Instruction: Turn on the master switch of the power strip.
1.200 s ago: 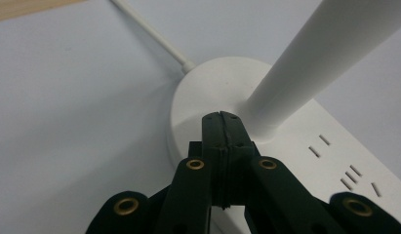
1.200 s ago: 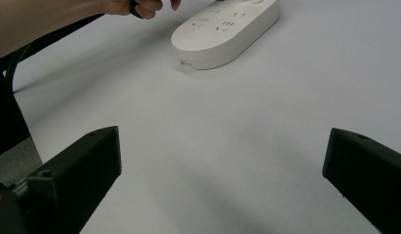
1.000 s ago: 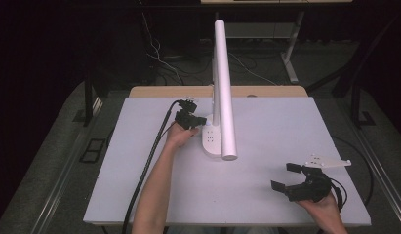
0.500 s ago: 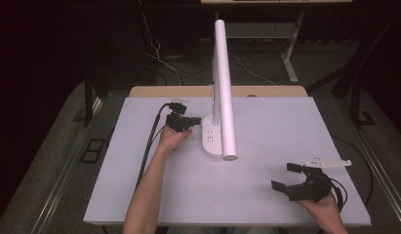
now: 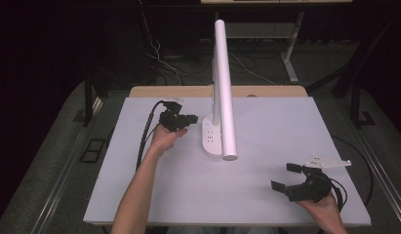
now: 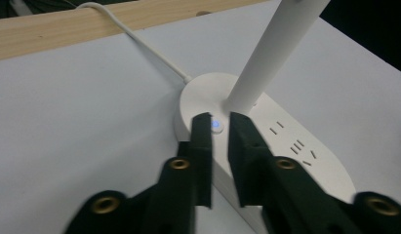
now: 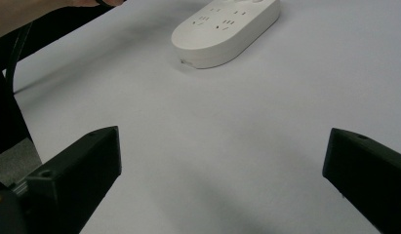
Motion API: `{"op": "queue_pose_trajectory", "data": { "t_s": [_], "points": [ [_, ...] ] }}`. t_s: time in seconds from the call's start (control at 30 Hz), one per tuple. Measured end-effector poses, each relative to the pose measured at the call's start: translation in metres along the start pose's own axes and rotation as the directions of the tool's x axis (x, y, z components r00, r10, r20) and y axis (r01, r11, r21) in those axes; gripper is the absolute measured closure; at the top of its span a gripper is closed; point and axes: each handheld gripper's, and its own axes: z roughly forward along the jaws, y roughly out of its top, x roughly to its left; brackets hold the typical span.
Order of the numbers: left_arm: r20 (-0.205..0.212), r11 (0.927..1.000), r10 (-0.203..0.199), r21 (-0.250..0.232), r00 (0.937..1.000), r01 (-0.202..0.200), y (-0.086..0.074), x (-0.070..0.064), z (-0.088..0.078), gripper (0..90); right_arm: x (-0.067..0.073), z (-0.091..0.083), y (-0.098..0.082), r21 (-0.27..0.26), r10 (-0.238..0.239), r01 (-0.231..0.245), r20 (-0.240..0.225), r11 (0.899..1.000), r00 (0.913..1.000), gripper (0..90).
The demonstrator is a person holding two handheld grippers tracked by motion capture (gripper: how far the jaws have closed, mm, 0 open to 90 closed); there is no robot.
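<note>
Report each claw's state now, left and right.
Left claw: jaws a narrow gap apart, just been opening, holding nothing, tips over the lamp base by its lit button.
Right claw: wide open, empty.

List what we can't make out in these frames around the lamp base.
- Lamp head: underside faces down in high view; lit or not, cannot tell.
- White cord: cut by top edge in left gripper view; plug unseen.
- Base: far end cut by top edge in right gripper view.
- Socket markings: too small in high view.
</note>
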Motion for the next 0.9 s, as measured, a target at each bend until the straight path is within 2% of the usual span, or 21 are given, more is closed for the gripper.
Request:
{"op": "queue_pose_trajectory", "data": {
  "t_s": [0.07,0.1,0.13,0.3,0.33,0.47,0.57,0.9],
  "points": [
    [-0.015,1.0,0.002,0.008,0.9999,-0.002,-0.001,-0.001,-0.004,65.7,0.0,0.0,0.0,0.003,0.002,-0.002,-0.001,1.0,1.0,0.1],
    [-0.021,1.0,-0.001,0.006,0.9998,0.001,-0.001,-0.002,-0.007,56.4,0.0,0.0,0.0,0.002,-0.002,0.002,-0.003,1.0,1.0,0.1],
    [-0.024,1.0,-0.006,0.0,0.9997,0.006,-0.002,-0.002,-0.009,56.4,0.0,0.0,0.0,0.002,-0.002,0.002,-0.003,1.0,1.0,0.1],
    [0.002,1.0,0.005,0.0,1.0,-0.005,-0.008,-0.003,-0.025,33.1,0.001,0.0,0.0,0.005,-0.004,0.004,-0.009,1.0,0.9999,0.1],
    [-0.006,1.0,0.003,0.003,1.0,-0.003,-0.009,-0.003,-0.028,28.8,0.001,0.001,0.0,-0.003,0.003,-0.003,-0.01,1.0,0.9999,0.1],
    [-0.008,0.9997,-0.021,0.014,0.9998,0.021,-0.014,-0.004,-0.038,13.3,0.002,0.001,0.001,-0.009,0.011,-0.011,-0.018,1.0,0.9998,0.1],
    [0.016,0.9991,-0.042,0.009,0.999,0.042,-0.019,-0.005,-0.047,1.5,0.002,0.001,0.001,-0.012,0.003,-0.004,-0.019,1.0,0.9998,0.1],
    [0.01,0.9955,-0.067,-0.066,0.9977,0.068,-0.043,-0.009,-0.08,0.0,0.004,0.002,0.002,0.002,-0.004,0.004,-0.021,1.0,0.9998,0.1]
  ]
}}
